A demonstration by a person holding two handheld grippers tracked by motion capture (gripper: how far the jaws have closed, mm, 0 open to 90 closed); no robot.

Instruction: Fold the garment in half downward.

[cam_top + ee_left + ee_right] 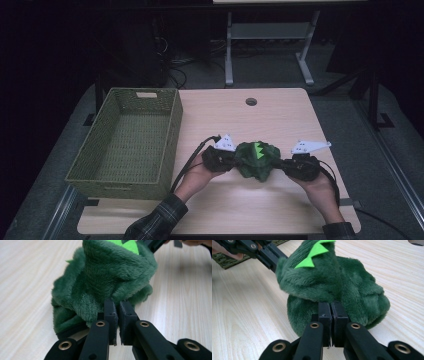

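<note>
A dark green plush garment [257,160] with a bright green zigzag crest lies bunched on the wooden table [280,120], stretched between both grippers. My left gripper [231,159] pinches its left edge; in the left gripper view the jaws [117,305] are shut on a fold of the green plush [105,277]. From the right, my right gripper [280,164] grips the other side, its jaws [330,305] closed on the fleece [347,282]. The crest [314,253] stands up on top. Both hands rest low near the table.
A woven green basket [170,145] stands at the table's left, open at the top. A round cable hole [251,101] sits near the far edge. A metal desk frame [270,45] stands on the floor beyond the table.
</note>
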